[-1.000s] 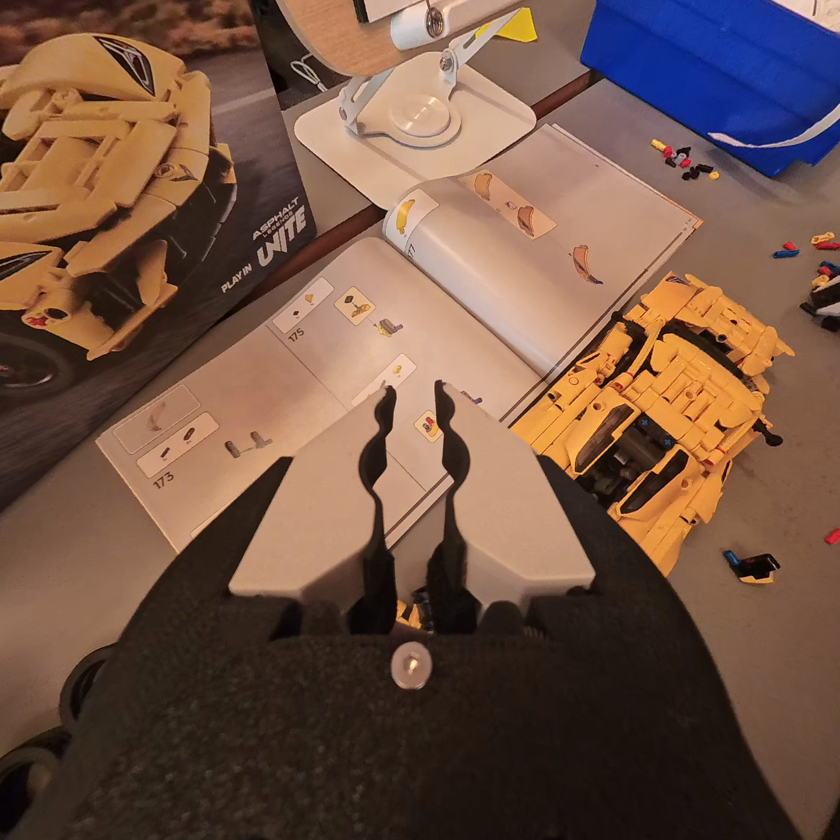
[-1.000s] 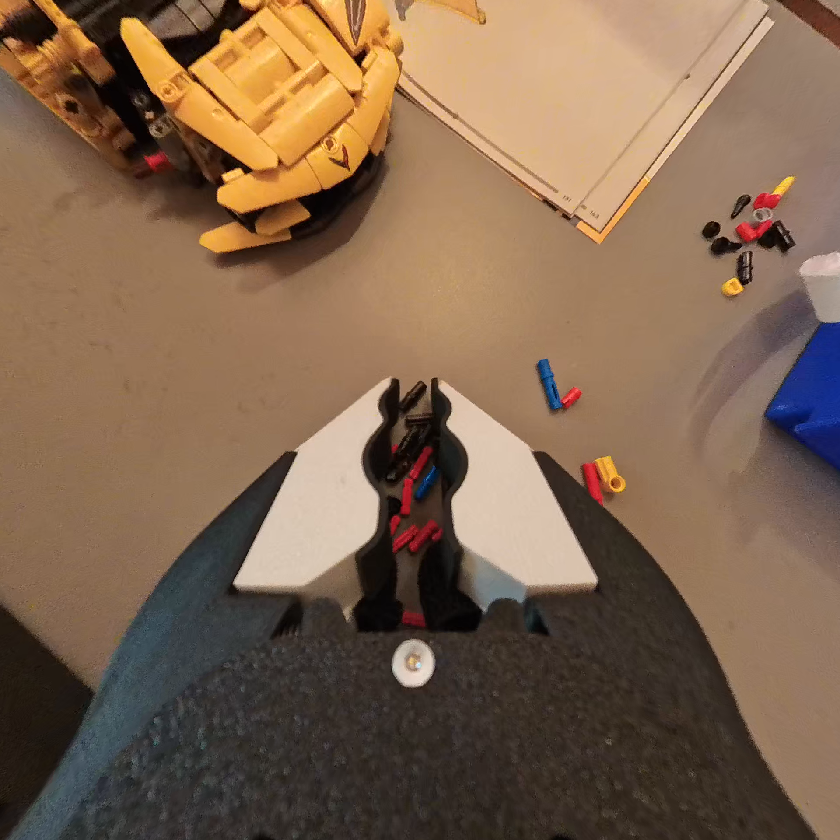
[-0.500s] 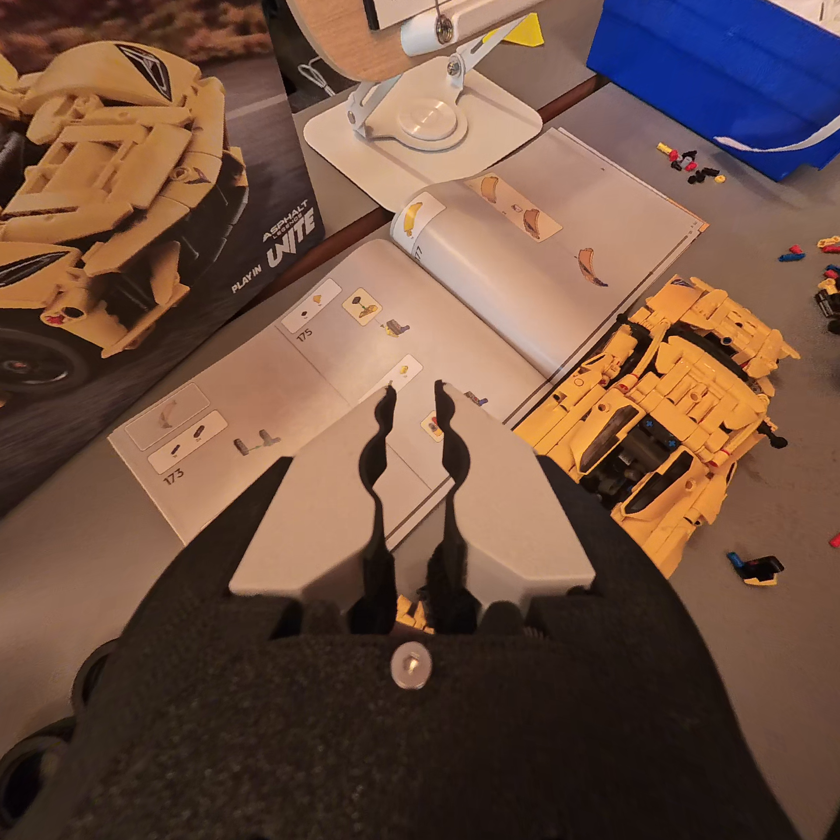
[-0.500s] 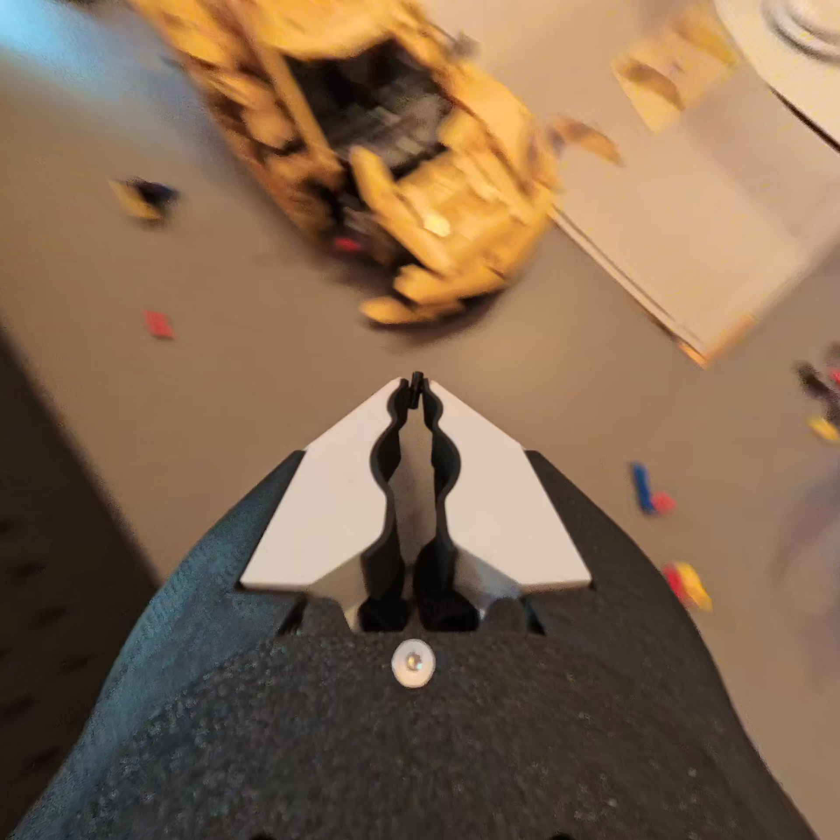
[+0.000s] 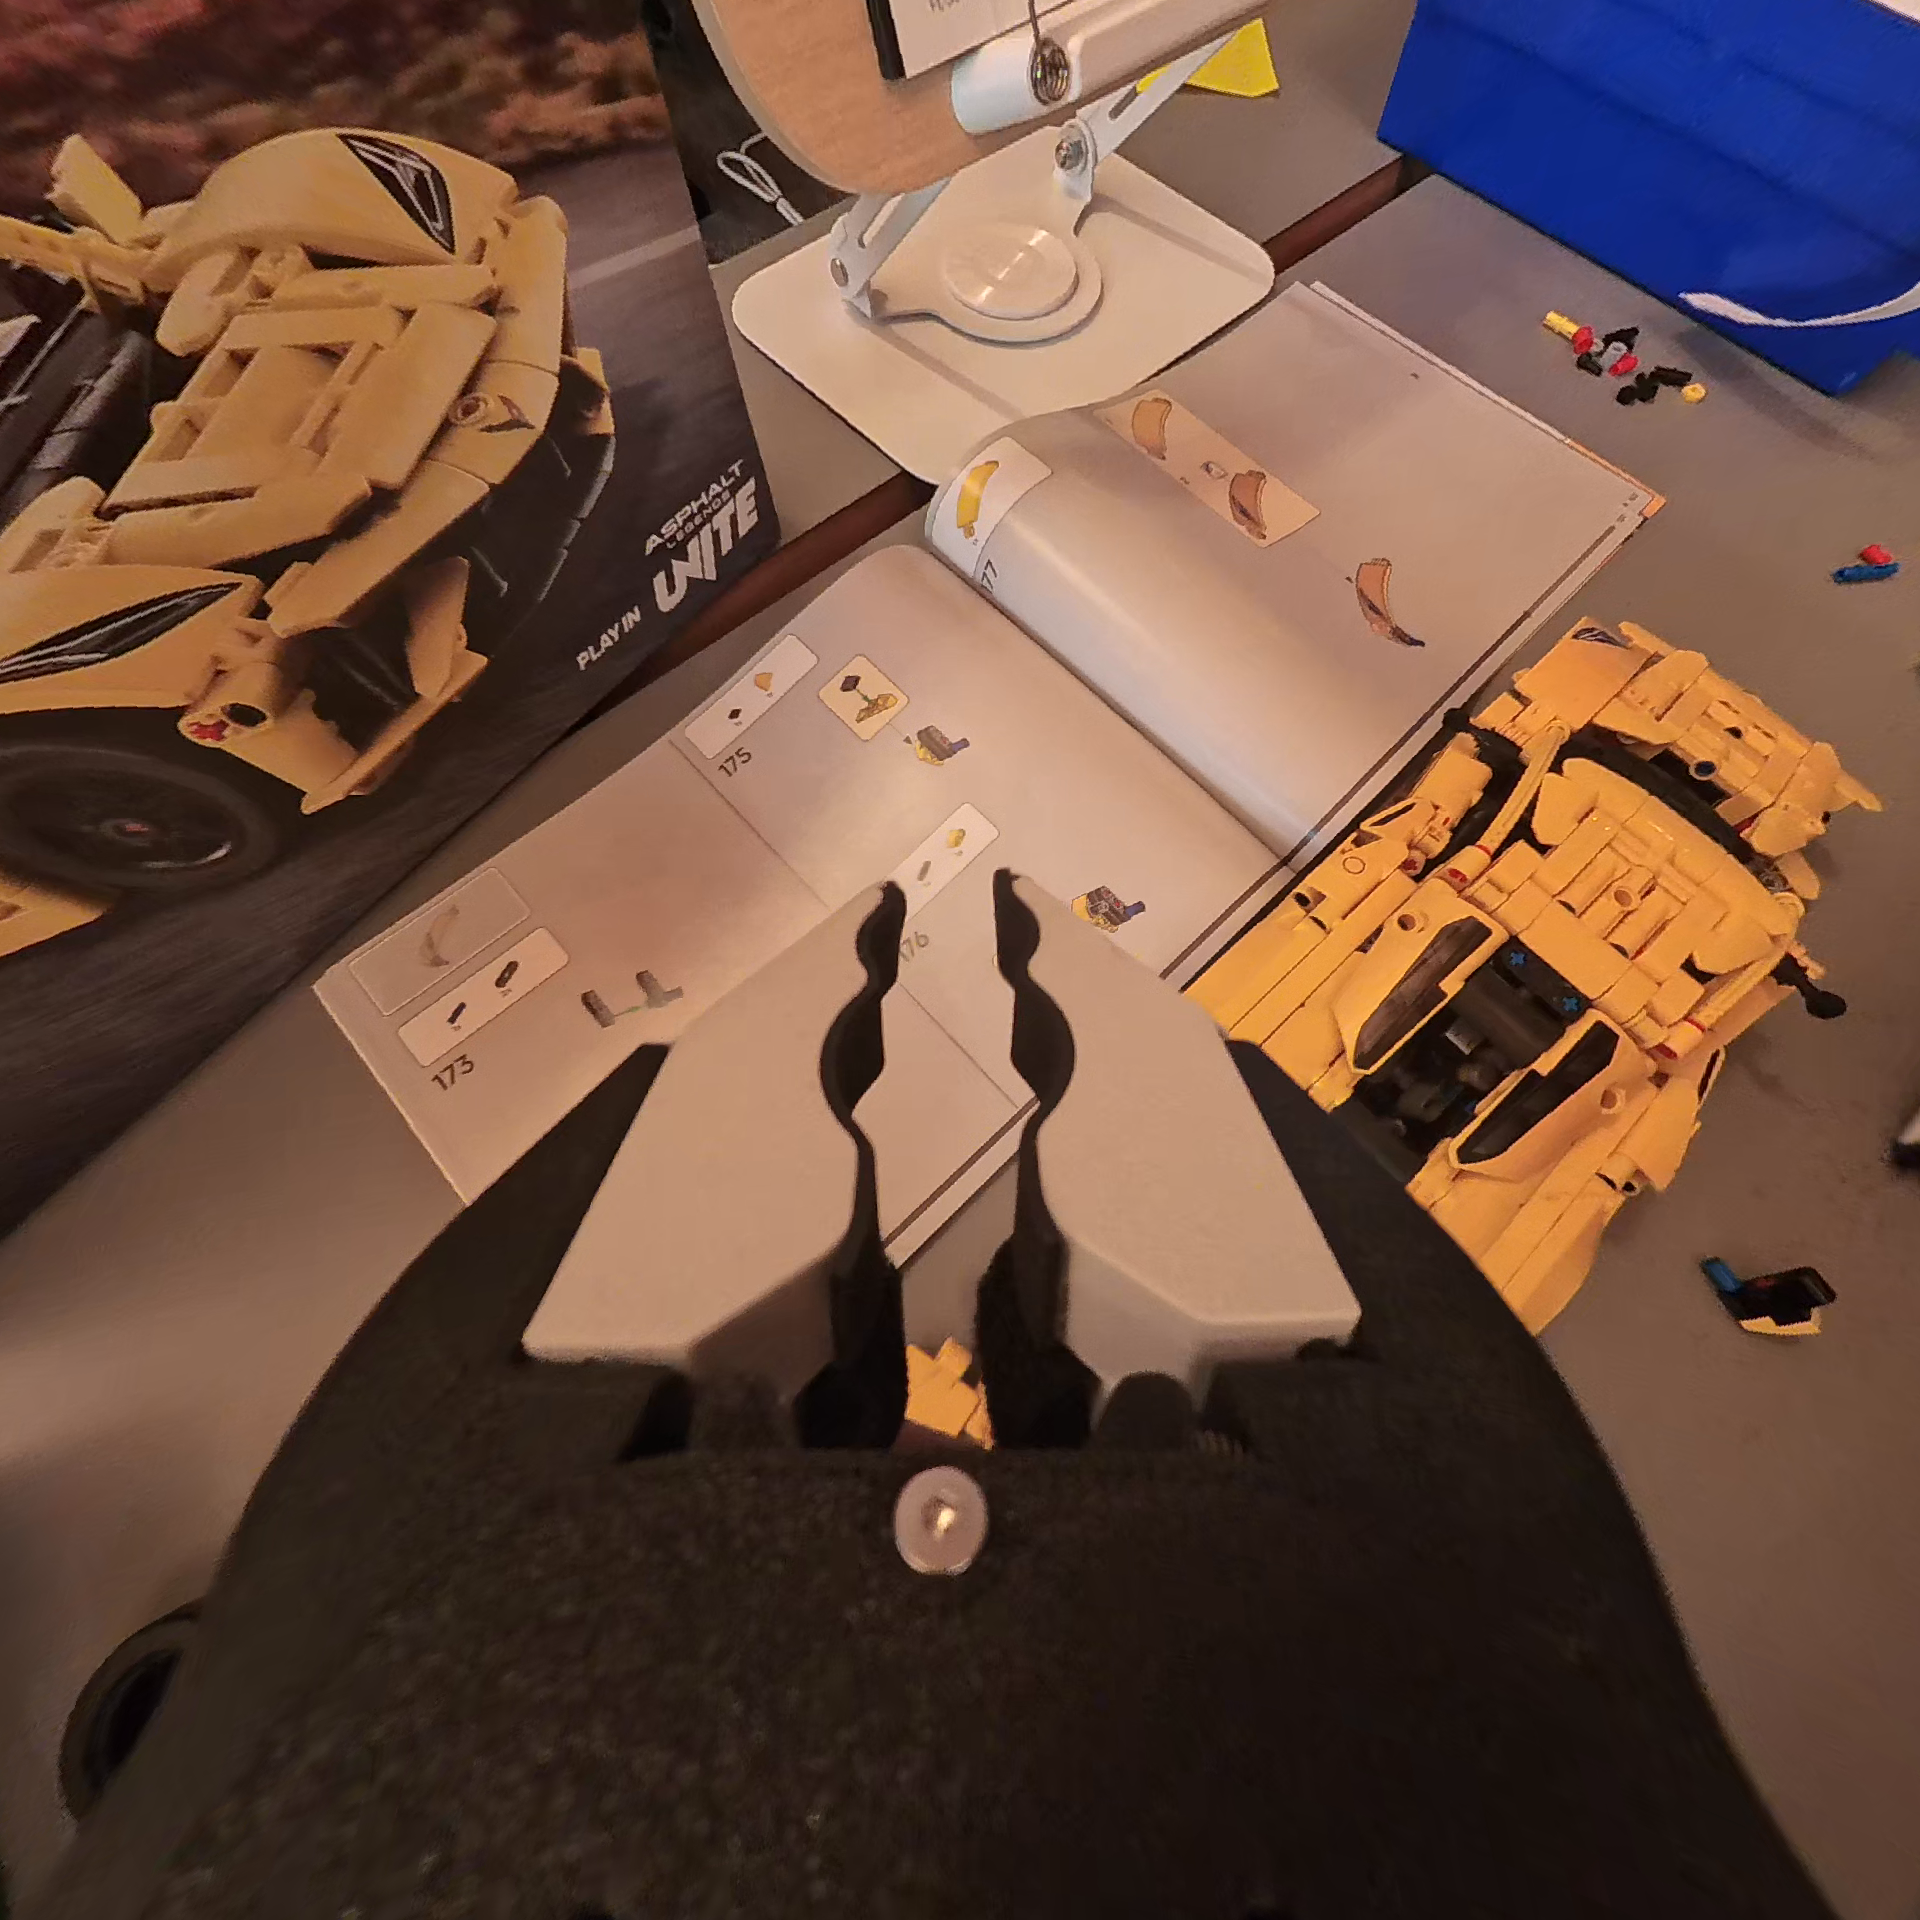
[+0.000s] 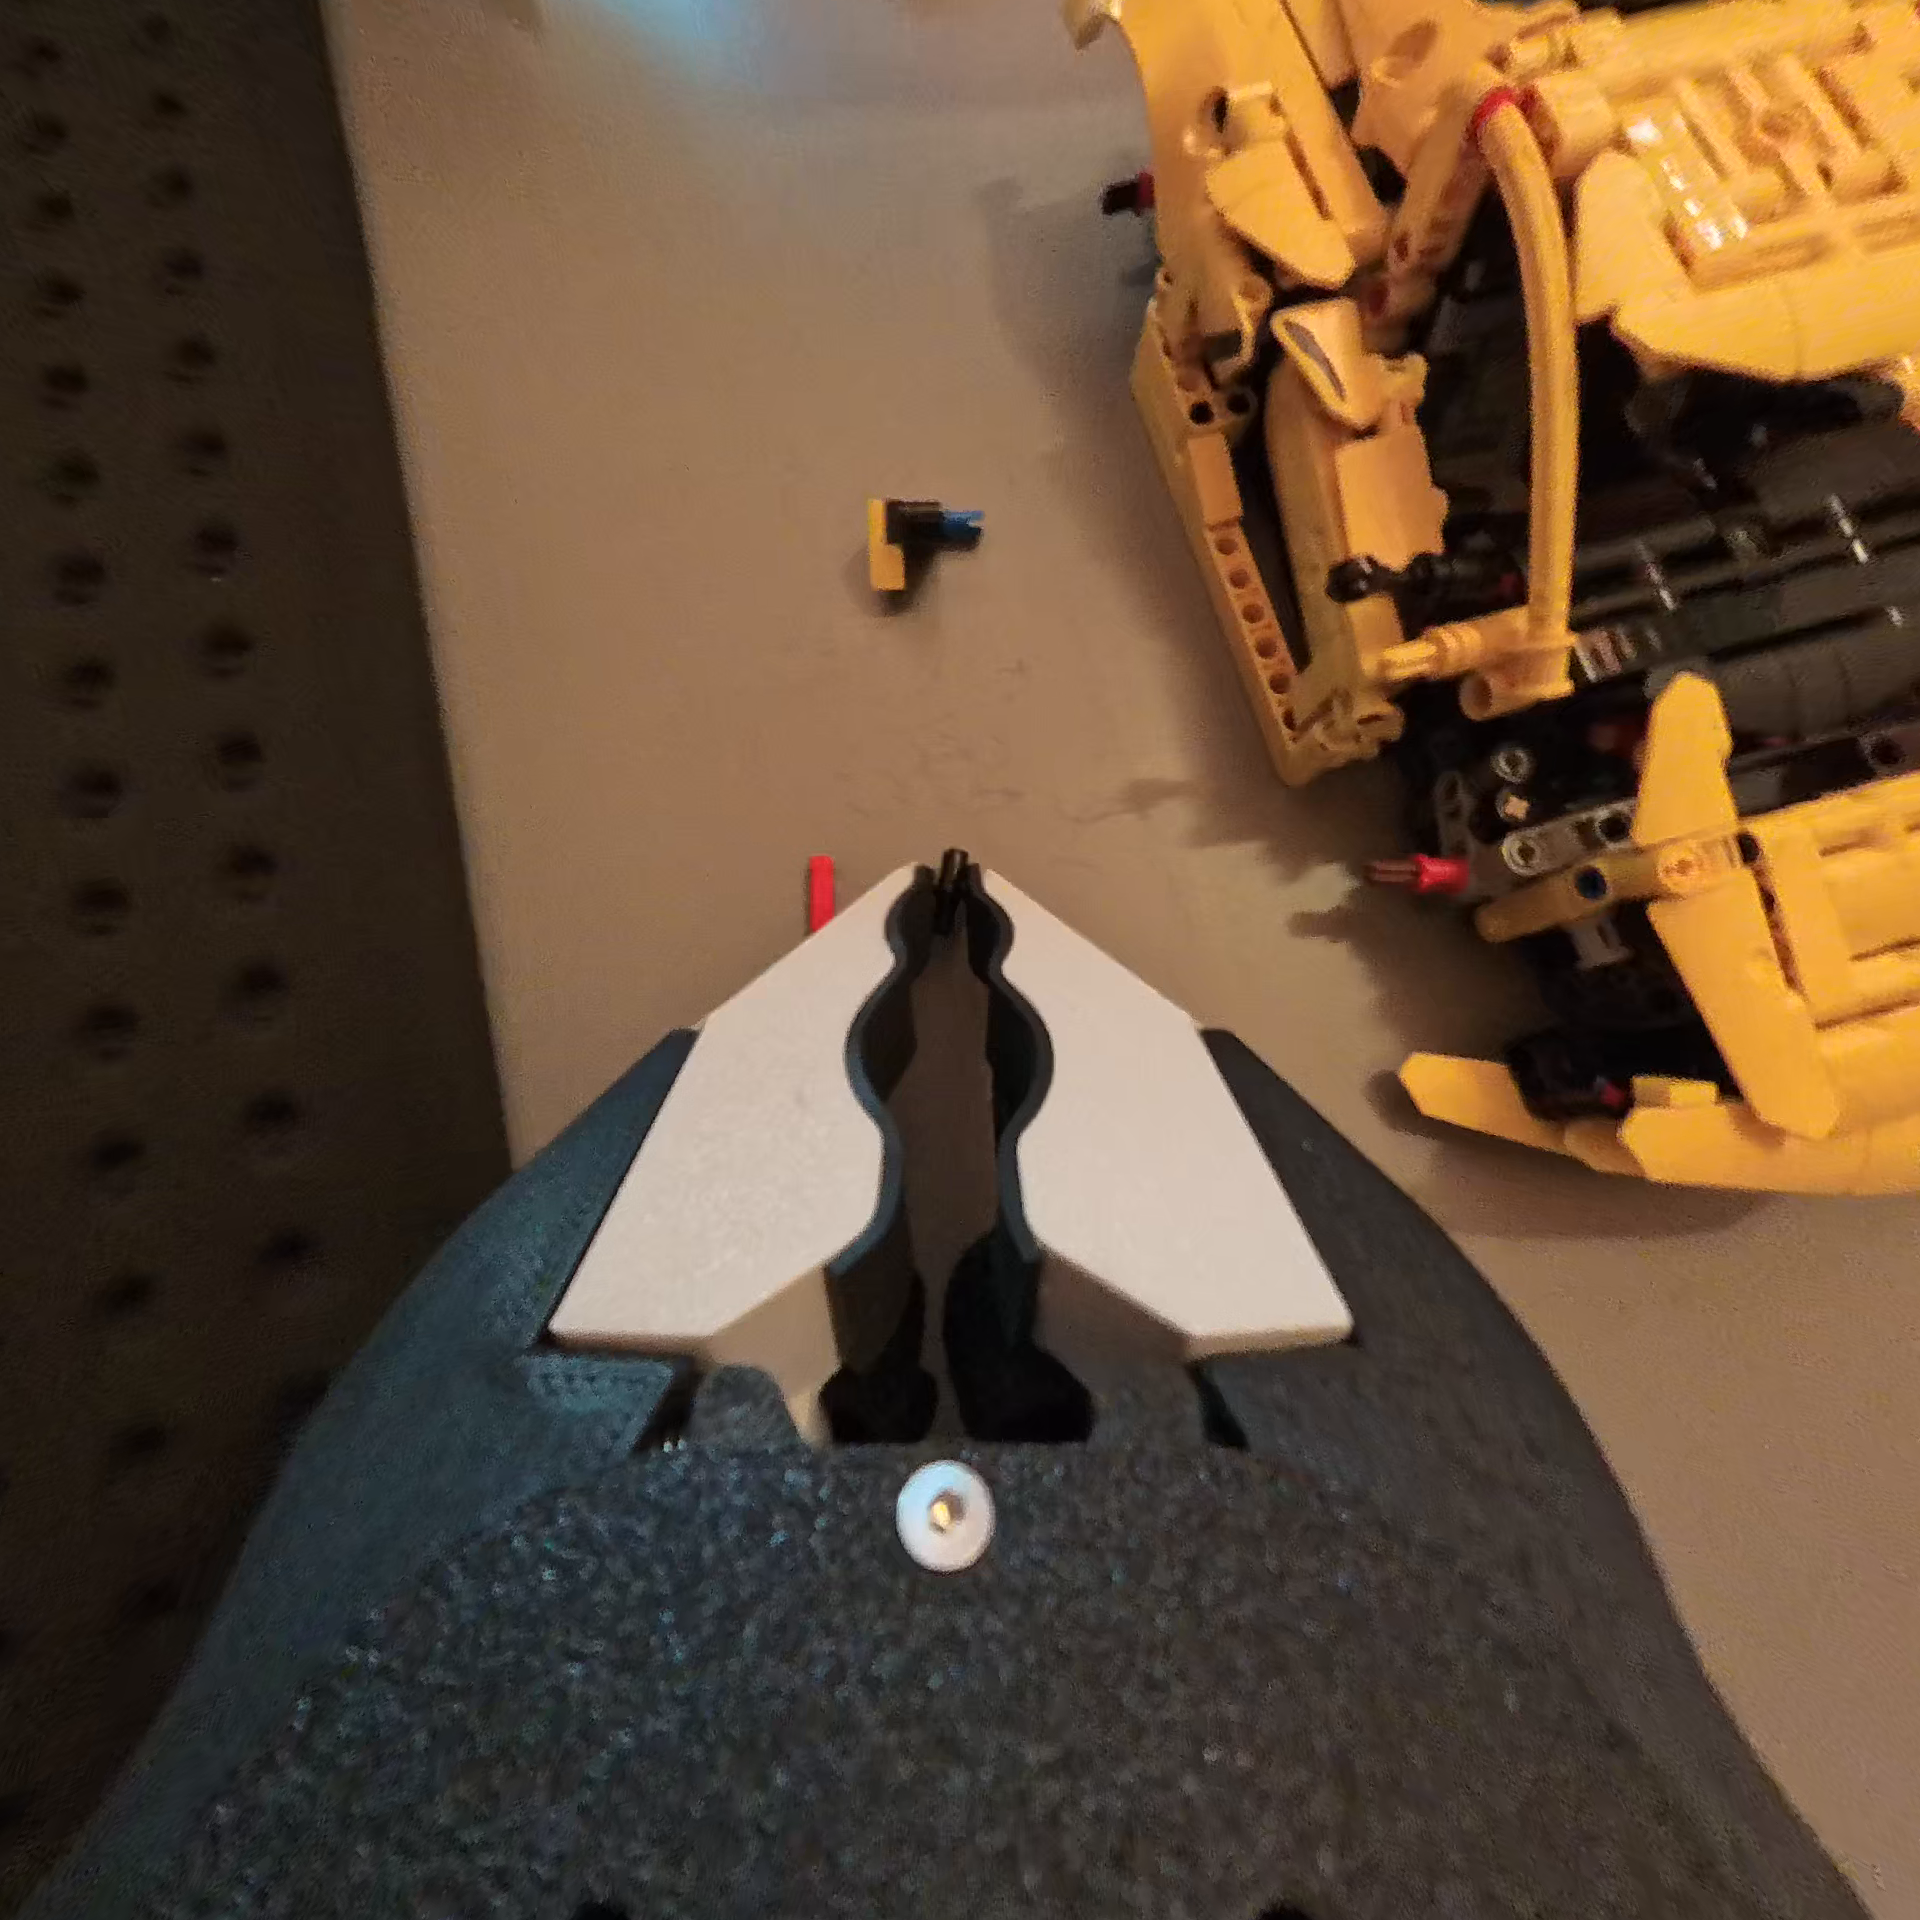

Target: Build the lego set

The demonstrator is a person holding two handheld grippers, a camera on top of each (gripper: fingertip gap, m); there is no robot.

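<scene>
— Lego car [image 5: 1538, 966], yellow and part-built, where? 
— On the grey table [image 6: 675, 312], beside the open instruction booklet [image 5: 1039, 727].
— Grippers?
— Left gripper [image 5: 945, 894] hangs parted, empty; right gripper [image 6: 948, 883] pinches a black pin [image 6: 948, 878].

Right gripper [image 6: 948, 883] closed on black pin [image 6: 948, 891], swung to car's [image 6: 1558, 520] side

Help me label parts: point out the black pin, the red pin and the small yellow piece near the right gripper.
black pin [image 6: 949, 881], right wrist view, its tip between the gripper tips
red pin [image 6: 821, 890], right wrist view, its shaft
yellow piece [image 6: 886, 544], right wrist view, its yellow block
</scene>
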